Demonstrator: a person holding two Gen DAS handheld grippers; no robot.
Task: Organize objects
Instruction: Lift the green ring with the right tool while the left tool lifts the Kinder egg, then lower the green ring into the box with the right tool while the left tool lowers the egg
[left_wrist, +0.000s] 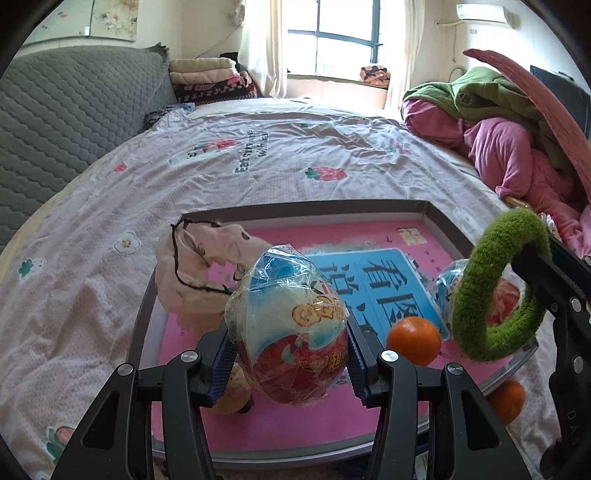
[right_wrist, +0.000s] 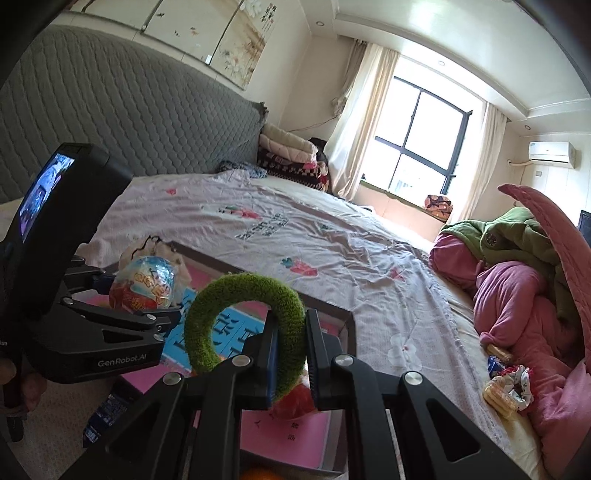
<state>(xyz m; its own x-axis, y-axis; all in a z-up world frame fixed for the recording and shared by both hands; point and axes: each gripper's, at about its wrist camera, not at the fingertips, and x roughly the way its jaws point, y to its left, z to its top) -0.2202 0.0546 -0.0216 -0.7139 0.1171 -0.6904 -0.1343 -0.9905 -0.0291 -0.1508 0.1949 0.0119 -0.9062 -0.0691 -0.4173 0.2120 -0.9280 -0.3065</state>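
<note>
Left claw (left_wrist: 291, 354) grips wrapped egg (left_wrist: 288, 332) above tray rim (left_wrist: 142, 306) (bedsheet (left_wrist: 258, 158) beyond), right claw (right_wrist: 290, 354) clamps green ring (right_wrist: 243, 325).

Glossy plastic-wrapped egg (left_wrist: 291, 328), fuzzy ring (left_wrist: 495, 288)

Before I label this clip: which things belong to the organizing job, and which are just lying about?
Job:
wrapped toy egg, held by left gripper
green fuzzy ring, held by right gripper
pink tray
oranges

Lying about:
clothes pile
folded blankets
</note>
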